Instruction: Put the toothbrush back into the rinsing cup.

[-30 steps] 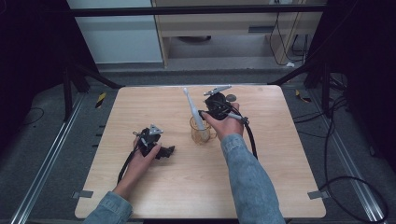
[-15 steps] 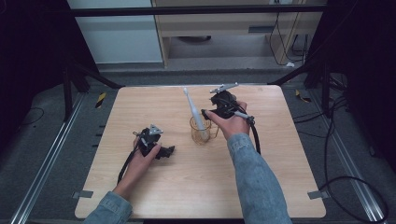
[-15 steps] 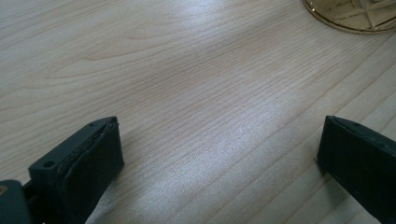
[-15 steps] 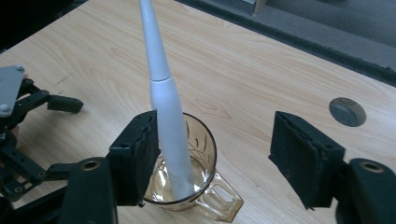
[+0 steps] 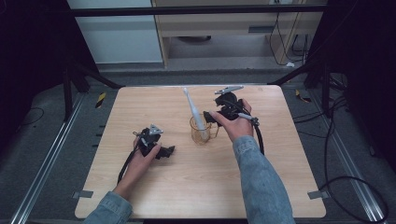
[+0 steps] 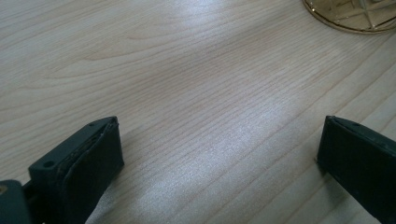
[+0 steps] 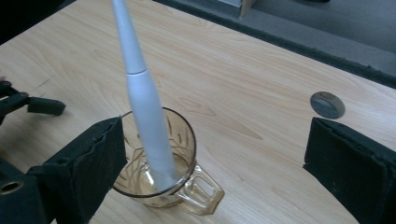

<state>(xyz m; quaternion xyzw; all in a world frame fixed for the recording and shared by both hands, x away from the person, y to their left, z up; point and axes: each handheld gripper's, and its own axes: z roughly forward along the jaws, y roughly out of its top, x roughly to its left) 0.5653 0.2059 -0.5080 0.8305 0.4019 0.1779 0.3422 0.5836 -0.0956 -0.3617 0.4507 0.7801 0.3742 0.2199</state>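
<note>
With the white toothbrush (image 7: 144, 107) standing in the amber glass mug (image 7: 187, 186) mid-table, the right gripper (image 7: 212, 154) has just sprung open, empty; left gripper (image 6: 219, 158) rests open near the front-left edge, placing looks done

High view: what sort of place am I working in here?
Likely a lab or recording workspace: a bare wooden table inside a dark metal frame, loose cables on grey carpet, office cabinets behind.
</note>
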